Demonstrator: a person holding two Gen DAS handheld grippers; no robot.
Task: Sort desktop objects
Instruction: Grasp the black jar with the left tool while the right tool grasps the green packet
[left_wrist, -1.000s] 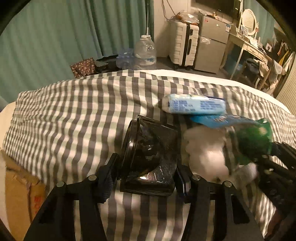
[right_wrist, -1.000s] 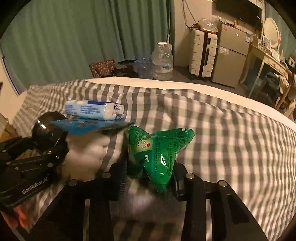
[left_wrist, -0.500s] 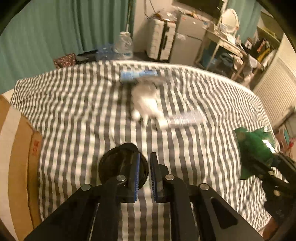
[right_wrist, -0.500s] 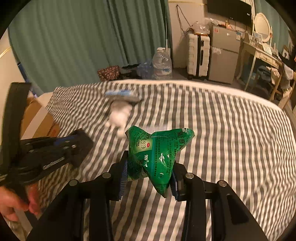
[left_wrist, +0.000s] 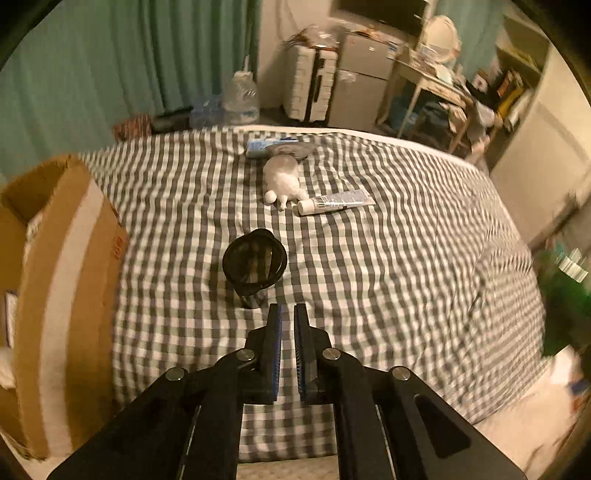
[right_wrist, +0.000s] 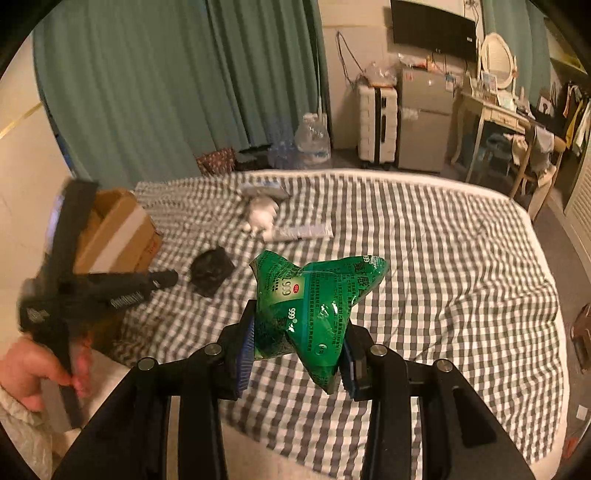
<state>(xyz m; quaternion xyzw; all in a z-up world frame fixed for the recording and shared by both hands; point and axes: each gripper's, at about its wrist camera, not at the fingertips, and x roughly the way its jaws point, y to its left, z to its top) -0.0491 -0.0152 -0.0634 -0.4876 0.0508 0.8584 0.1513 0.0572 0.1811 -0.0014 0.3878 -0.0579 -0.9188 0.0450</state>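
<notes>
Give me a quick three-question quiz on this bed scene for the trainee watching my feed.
1. True or false: the right hand-held gripper is shut on the green packet.
2. Which lies nearest the cardboard box? A) white tube B) black cup C) white plush toy
3. Fill in: the left hand-held gripper has nothing between its pads; its jaws stand almost ____.

Key:
1. True. Both pads press on the packet, which is lifted clear of the checked bedspread.
2. B. The cup lies on its side, apart from the left hand-held gripper.
3. Shut. Only a narrow slit shows between the pads.
</notes>
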